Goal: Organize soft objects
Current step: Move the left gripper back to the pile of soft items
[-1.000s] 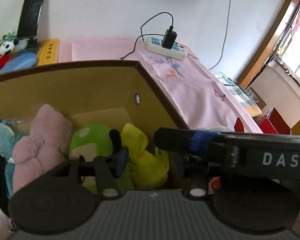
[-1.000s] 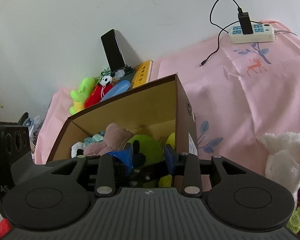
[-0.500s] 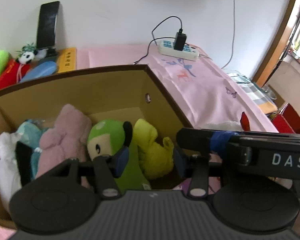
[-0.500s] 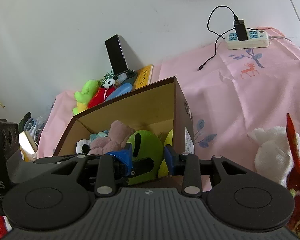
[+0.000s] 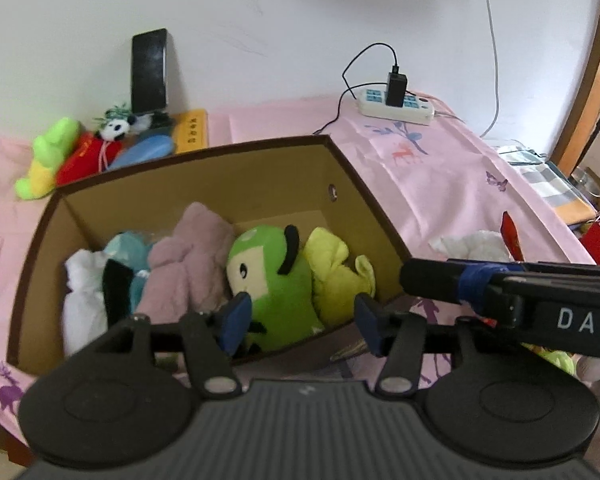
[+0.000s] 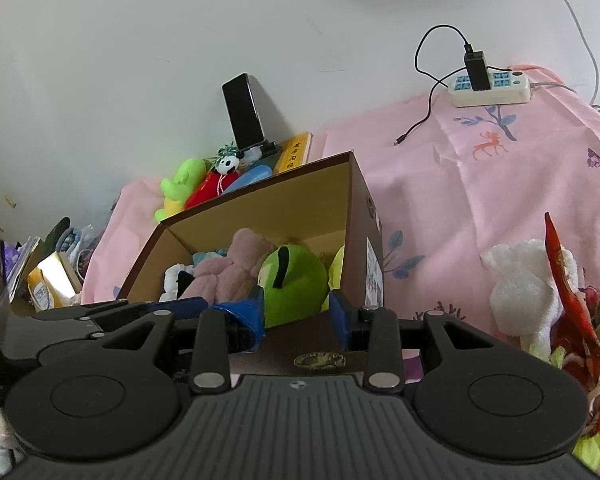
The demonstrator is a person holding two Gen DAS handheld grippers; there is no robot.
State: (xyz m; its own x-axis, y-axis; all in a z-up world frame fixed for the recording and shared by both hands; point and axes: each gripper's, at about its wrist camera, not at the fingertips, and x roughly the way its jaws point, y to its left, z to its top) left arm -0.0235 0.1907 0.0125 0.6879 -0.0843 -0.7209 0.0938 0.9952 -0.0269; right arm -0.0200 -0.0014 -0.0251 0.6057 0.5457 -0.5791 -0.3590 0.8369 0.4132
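1. Pink printed bedsheet [image 5: 440, 184] against a white wall; open brown cardboard box [image 5: 204, 152] sits on it, holding the pink plush [image 5: 188, 264], green round plush toy [image 5: 272, 276], yellow plush [image 5: 332, 276], plus teal and white ones.
2. Change over the last second: both grippers pulled up and back, so the whole box interior now shows (earlier only its far half).
3. Left gripper [image 5: 300, 320]: jaws apart, empty, above the box's near wall.
4. Right gripper [image 6: 298, 314]: also spread, holding nothing.
5. Read: green toy drop looks done; next likely target is the white fluffy plush [image 6: 520, 284] on the sheet right of the box.
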